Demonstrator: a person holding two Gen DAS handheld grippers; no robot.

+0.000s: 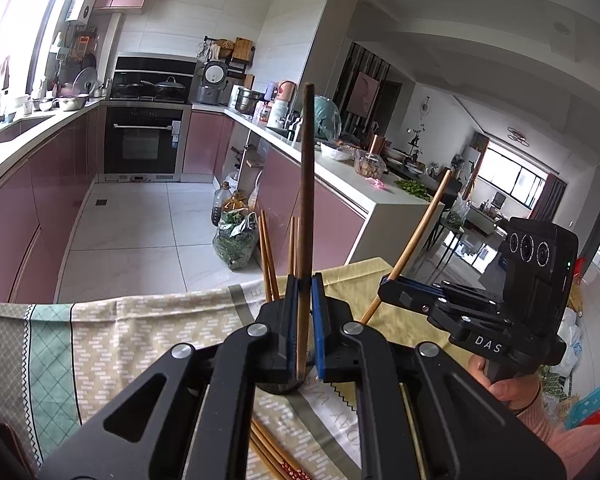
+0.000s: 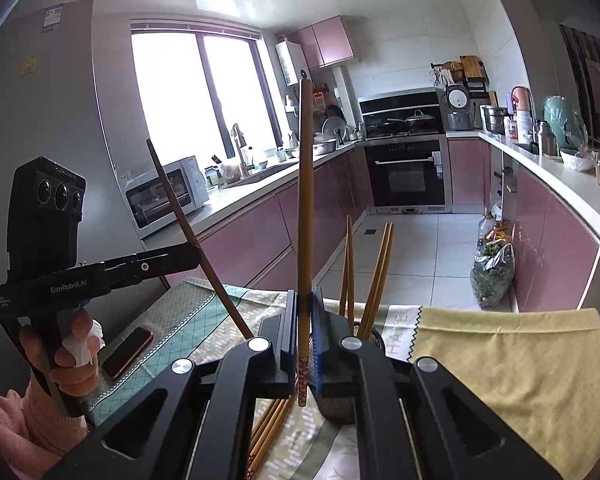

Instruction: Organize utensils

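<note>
In the left wrist view, my left gripper (image 1: 305, 285) is shut on a dark brown chopstick (image 1: 308, 168) that stands nearly upright. Just beneath it is a dark holder cup (image 1: 281, 389) with several light chopsticks (image 1: 266, 252) standing in it. My right gripper (image 2: 304, 297) is shut on a light bamboo chopstick (image 2: 306, 200) with a red patterned end, also upright, beside the mesh holder (image 2: 336, 408). Each gripper shows in the other's view: the right gripper (image 1: 389, 280) tilts its chopstick (image 1: 420, 228), and the left gripper (image 2: 196, 251) tilts the dark one (image 2: 188, 232).
A patterned tablecloth (image 1: 140, 340) covers the table; its far edge drops to the kitchen floor. Loose chopsticks (image 2: 272, 420) lie on the cloth under the grippers. A phone (image 2: 128, 352) lies at the left. A hand (image 2: 68, 356) holds the left gripper's handle.
</note>
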